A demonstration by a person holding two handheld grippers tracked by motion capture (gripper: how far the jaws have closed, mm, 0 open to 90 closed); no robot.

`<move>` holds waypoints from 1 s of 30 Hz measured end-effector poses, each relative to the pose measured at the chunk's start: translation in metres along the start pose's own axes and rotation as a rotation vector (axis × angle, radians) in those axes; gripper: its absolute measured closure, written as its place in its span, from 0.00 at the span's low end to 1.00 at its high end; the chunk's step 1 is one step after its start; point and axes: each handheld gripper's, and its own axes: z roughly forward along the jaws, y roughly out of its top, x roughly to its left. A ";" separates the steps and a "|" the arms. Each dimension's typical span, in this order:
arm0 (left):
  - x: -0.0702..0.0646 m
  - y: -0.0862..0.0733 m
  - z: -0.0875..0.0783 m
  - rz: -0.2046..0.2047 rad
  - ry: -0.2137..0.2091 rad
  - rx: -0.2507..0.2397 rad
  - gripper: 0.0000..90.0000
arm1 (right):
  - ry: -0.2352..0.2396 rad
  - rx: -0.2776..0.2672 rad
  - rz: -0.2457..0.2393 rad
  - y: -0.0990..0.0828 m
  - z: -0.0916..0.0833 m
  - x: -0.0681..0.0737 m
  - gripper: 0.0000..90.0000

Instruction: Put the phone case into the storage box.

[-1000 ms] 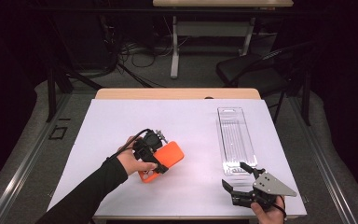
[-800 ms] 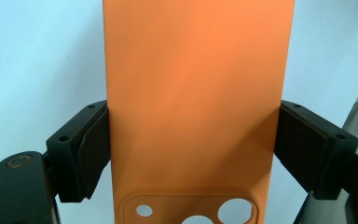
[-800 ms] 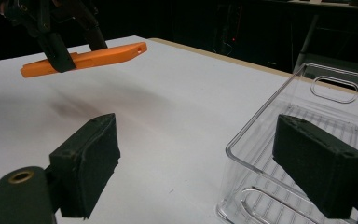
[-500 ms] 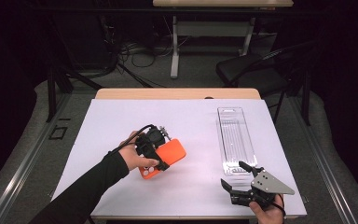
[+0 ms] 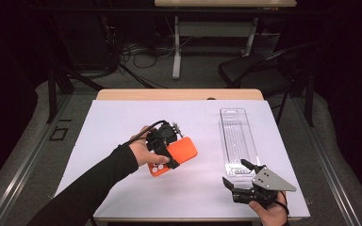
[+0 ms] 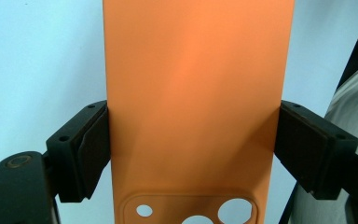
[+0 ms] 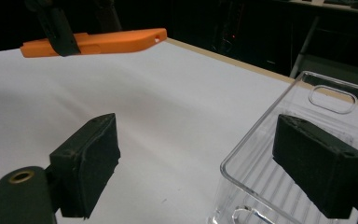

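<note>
Holding the flat orange silicone phone case (image 5: 176, 154) by its two long edges, the left gripper (image 5: 169, 150) sits left of centre over the white table cover (image 5: 113, 122), its jaws clamped across the case's width, one pad on each long side. In the left gripper view the orange case (image 6: 193, 102) runs straight away from the camera between the pads, with the camera cut-outs at the near end, close to the hand. From the right gripper view the case (image 7: 98, 43) appears clear of the cover, roughly level. I judge the pick-up to be done: the case is grasped and off the surface, and what is left is carrying it rightward and setting it down, likely in the tray.

In the high view the case's long axis runs from near-left to far-right, the camera-hole end toward the near-left and the plain end pointing far-right, broadly toward the tray.

Right of centre lies the long clear plastic tray (image 5: 238, 141), its length running near to far, with nothing in it that I can make out. At its near end the right gripper (image 5: 238, 173) waits with jaws spread and nothing between them; in its own view one pad stands over the tray's near corner (image 7: 261, 154), the other over the cover.
</note>
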 end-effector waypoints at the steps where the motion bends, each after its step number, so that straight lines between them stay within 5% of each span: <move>1: 0.000 0.000 0.000 -0.001 -0.002 0.000 0.18 | 0.011 -0.001 -0.004 0.001 0.000 -0.001 0.16; 18: 0.001 0.000 -0.004 0.010 -0.006 0.022 0.18 | 0.005 0.050 -0.074 0.010 0.011 0.000 0.16; 30: -0.001 0.011 -0.011 0.031 0.007 0.038 0.18 | 0.021 0.092 -0.208 0.024 0.027 0.005 0.17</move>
